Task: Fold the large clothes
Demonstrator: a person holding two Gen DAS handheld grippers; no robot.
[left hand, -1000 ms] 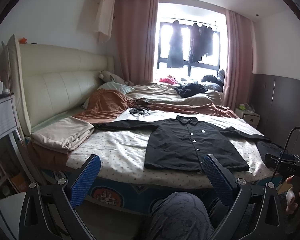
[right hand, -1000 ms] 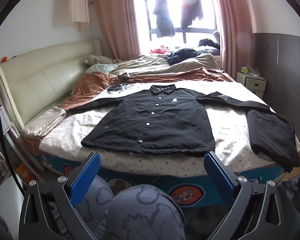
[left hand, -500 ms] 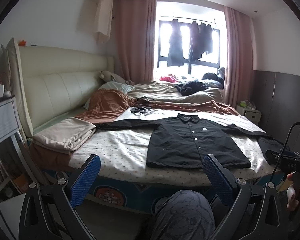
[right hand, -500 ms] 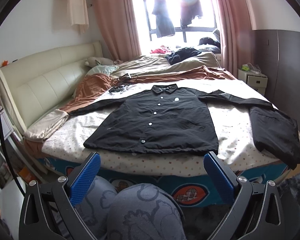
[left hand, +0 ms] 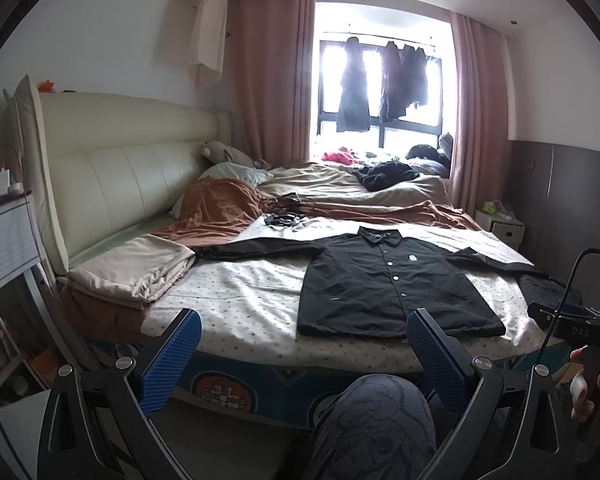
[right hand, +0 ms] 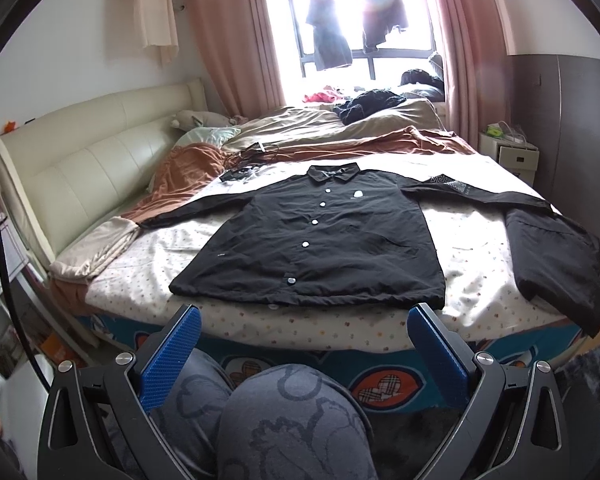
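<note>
A black button-up shirt (right hand: pixel 320 240) is laid flat, front up, on the dotted sheet of the bed (right hand: pixel 380 324), its hem near the bed's close edge and its collar towards the window. Both sleeves are spread out sideways. The left tongs (left hand: pixel 302 342) are held released and empty in front of the bed, well short of the shirt, which is seen ahead and to their right. The right tongs (right hand: pixel 304 338) are likewise spread wide and empty, with the hem seen just beyond their tips. A person's patterned knees (right hand: pixel 292 420) are seen below the tongs.
</note>
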